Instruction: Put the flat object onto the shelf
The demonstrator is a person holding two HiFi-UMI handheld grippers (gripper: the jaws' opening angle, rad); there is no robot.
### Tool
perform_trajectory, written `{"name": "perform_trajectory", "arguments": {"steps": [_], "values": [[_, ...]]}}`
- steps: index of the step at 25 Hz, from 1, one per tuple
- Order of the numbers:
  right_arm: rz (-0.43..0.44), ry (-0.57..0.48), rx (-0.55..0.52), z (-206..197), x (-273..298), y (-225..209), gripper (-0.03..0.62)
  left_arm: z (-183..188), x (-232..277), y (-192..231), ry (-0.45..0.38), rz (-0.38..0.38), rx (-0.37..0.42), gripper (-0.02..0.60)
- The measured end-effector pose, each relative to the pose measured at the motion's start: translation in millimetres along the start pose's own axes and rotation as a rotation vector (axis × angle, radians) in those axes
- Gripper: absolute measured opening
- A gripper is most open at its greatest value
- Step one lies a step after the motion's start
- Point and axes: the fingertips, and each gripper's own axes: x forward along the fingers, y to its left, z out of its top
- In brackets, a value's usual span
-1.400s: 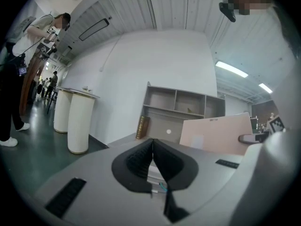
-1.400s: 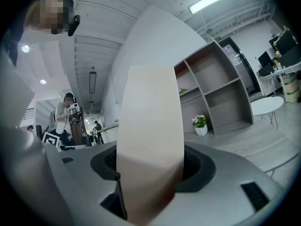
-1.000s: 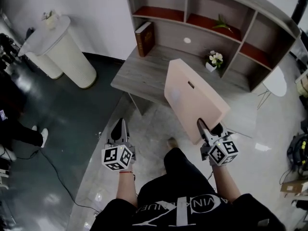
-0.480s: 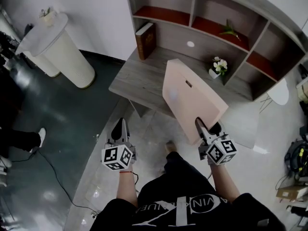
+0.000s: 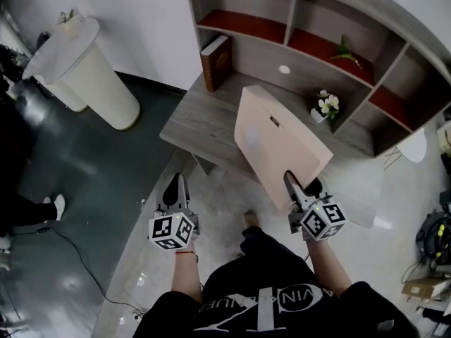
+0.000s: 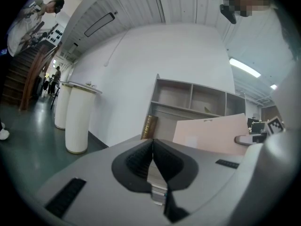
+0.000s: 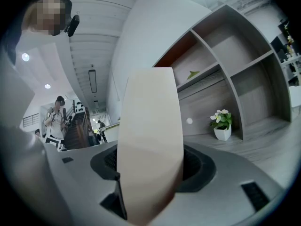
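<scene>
The right tool (image 5: pixel 301 187) is closed on the near lower edge of the flat board (image 5: pixel 276 141), a pale pink panel with a small slot near its top. In the right gripper view the board stands edge-on between the two jaws and fills the gap, so the jaws are partly apart only because of the thickness of the board. The board is carried in the air, tilted toward the shelf (image 5: pixel 292 21), with its far end above the front part of the shelf's wide bottom deck and its held end in front of the shelf, over the floor. I judge it is held by one end like this so that the free end can go in first and be laid down. The left tool (image 5: pixel 175 186) hangs in front of the shelf, well apart from the board. Its jaws are fully together with nothing between them, so it gives no support. On the shelf's deck a brown book (image 5: pixel 213 57) leans at the left end and a small flower pot (image 5: pixel 327 105) stands toward the right, so the landing place is probably between them.
</scene>
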Motion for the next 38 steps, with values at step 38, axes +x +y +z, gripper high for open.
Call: {"name": "perform_trajectory", "arguments": {"steps": [38], "values": [[0.027,0.234,0.693,-74.4,93.1,-33.8,0.305,-11.6,48.7,-15.1,0.051,0.006,0.009,0.006]]}}
